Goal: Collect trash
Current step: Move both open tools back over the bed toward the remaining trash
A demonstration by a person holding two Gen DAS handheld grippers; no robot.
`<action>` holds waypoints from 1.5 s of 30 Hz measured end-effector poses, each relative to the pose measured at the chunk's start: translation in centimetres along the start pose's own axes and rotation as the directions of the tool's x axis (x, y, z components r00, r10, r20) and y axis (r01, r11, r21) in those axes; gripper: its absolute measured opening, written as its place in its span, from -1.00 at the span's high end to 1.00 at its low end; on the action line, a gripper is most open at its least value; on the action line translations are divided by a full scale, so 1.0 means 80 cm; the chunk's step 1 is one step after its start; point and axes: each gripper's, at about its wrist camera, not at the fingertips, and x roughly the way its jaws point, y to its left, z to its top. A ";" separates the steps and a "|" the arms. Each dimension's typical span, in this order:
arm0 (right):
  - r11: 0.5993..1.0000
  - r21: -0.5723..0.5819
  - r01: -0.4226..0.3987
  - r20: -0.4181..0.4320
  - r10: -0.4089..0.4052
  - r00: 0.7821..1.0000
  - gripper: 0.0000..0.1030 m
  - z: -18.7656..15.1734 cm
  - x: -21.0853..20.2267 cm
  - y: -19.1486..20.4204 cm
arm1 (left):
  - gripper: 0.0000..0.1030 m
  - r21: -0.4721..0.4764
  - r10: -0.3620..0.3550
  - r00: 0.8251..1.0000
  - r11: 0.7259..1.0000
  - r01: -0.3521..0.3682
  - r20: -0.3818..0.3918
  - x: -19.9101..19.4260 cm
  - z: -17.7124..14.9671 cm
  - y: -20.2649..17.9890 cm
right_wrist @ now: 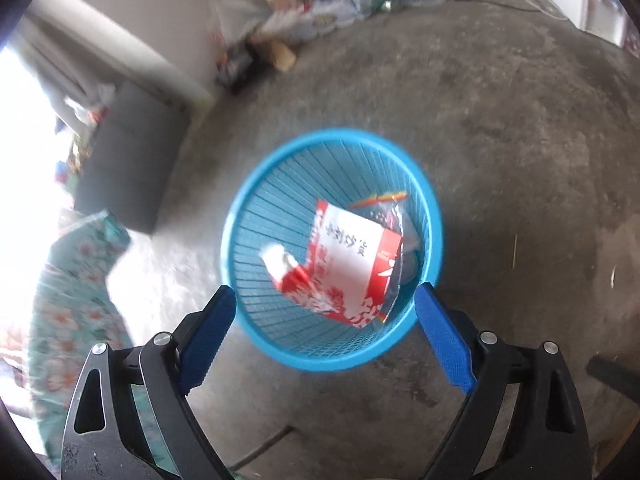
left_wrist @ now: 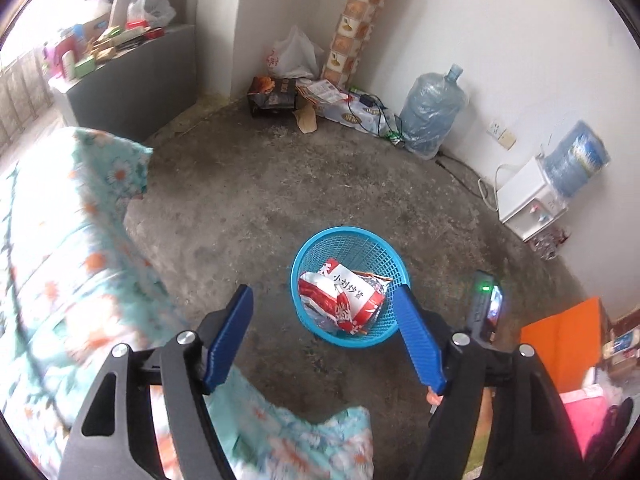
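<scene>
Looking down along the right gripper (right_wrist: 324,300), its two blue fingers (right_wrist: 208,340) are seen wide apart, and nothing is held between them. Just beyond the fingertips a blue mesh basket (right_wrist: 256,216) stands on the grey concrete floor (right_wrist: 500,140). Inside the basket a red and white snack bag (right_wrist: 352,256) is lying, and under it a silver wrapper (right_wrist: 388,216) is partly seen; this view is blurred, so the wrapper cannot be told more exactly.

The left gripper (left_wrist: 326,312) is also held with its jaws apart and empty. From its camera the same basket (left_wrist: 348,240) is seen a little farther away, between the fingertips, with the snack bag (left_wrist: 348,292) in it. The top of the right gripper, with a small green light, is seen just to the right of the basket. A bed cover with flowers (left_wrist: 60,260) is seen at the left side.

Farther back, an empty water bottle (left_wrist: 432,108) wrapped in plastic stands by the white wall. In the corner a white plastic bag (left_wrist: 294,56), a dark box (left_wrist: 272,94) and some papers are lying together. A white water dispenser (left_wrist: 528,200) stands at the right wall.
</scene>
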 end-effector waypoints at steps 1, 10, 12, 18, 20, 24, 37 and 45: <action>1.000 0.000 -0.017 0.018 0.017 1.000 -0.68 -0.003 -0.016 0.003 | -0.38 -0.009 -0.004 1.000 1.000 0.004 0.012 -0.016 -0.004 0.005; 0.966 -0.202 -0.161 0.139 0.192 0.972 -0.73 -0.058 -0.140 0.106 | -0.49 -0.033 0.034 0.991 0.999 -0.030 0.127 -0.155 -0.071 0.050; 0.946 -0.272 -0.179 0.139 0.223 0.965 -0.74 -0.077 -0.160 0.133 | -0.51 -0.054 0.052 0.986 0.998 -0.044 0.157 -0.185 -0.094 0.063; 0.865 -0.434 -0.253 0.090 0.321 0.943 -0.75 -0.124 -0.208 0.200 | -0.58 -0.129 0.136 0.960 0.986 -0.107 0.246 -0.266 -0.160 0.098; 0.828 -0.485 -0.283 0.060 0.354 0.933 -0.75 -0.138 -0.218 0.220 | -0.60 -0.166 0.164 0.949 0.979 -0.122 0.268 -0.288 -0.180 0.112; 0.764 -0.550 -0.337 -0.005 0.401 0.916 -0.75 -0.166 -0.226 0.250 | -0.61 -0.223 0.226 0.927 0.961 -0.162 0.300 -0.319 -0.210 0.137; 0.634 -0.625 -0.455 -0.239 0.399 0.885 -0.75 -0.255 -0.218 0.335 | -0.65 -0.358 0.330 0.891 0.910 -0.212 0.312 -0.371 -0.275 0.208; 0.590 -0.649 -0.480 -0.316 0.364 0.876 -0.75 -0.284 -0.209 0.378 | -0.66 -0.413 0.365 0.877 0.884 -0.220 0.312 -0.384 -0.299 0.241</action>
